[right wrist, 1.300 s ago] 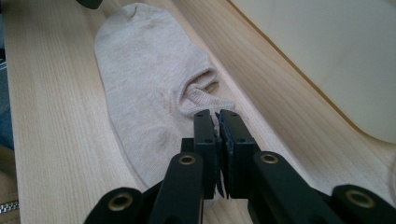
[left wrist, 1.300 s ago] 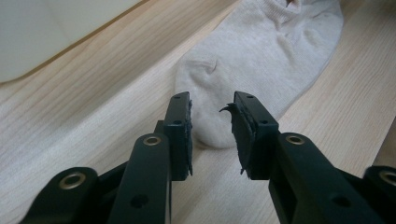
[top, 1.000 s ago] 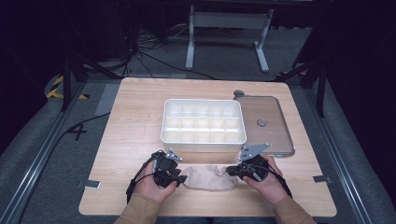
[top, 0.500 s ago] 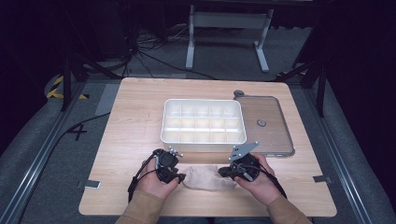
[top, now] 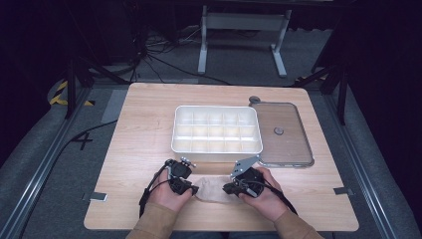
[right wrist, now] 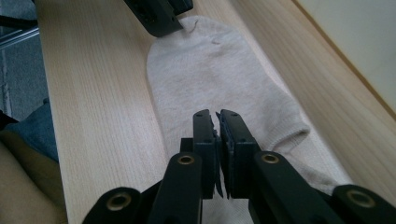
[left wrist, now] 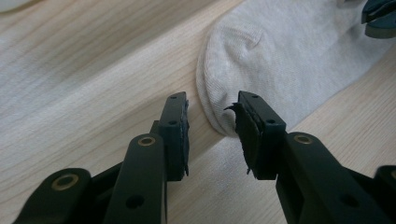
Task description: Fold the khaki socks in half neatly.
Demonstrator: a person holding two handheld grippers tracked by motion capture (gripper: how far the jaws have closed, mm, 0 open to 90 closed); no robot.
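A pale beige knitted ankle sock [top: 213, 189] lies flat on the near part of a light wooden tabletop [top: 144, 124], just in front of a white plastic tray divided into small square compartments [top: 217, 129]. To the right of the tray, touching or nearly touching it, lies a clear rectangular lid with a grey rim and a small round knob [top: 281, 133].

The left gripper [top: 193, 189] is at the sock's left end; in the left gripper view its jaws stand apart, one on either side of the rounded toe [left wrist: 243, 70], with the right pad at the fabric's edge and nothing clamped. The right gripper [top: 226, 189] sits over the sock's right part; in the right gripper view [right wrist: 217, 122] its jaws are closed pad to pad above the fabric, and whether a fold is pinched between them cannot be told.

The table stands on a grey carpeted floor [top: 50, 149] crossed by metal rails [top: 35, 181]. Small grey tape tabs [top: 97, 196] mark the table's near edge. Behind the table, in a dark room, are black cables [top: 154, 55] and a light grey metal stand [top: 244, 37]; yellow-and-black hazard tape [top: 64, 94] lies at the left.
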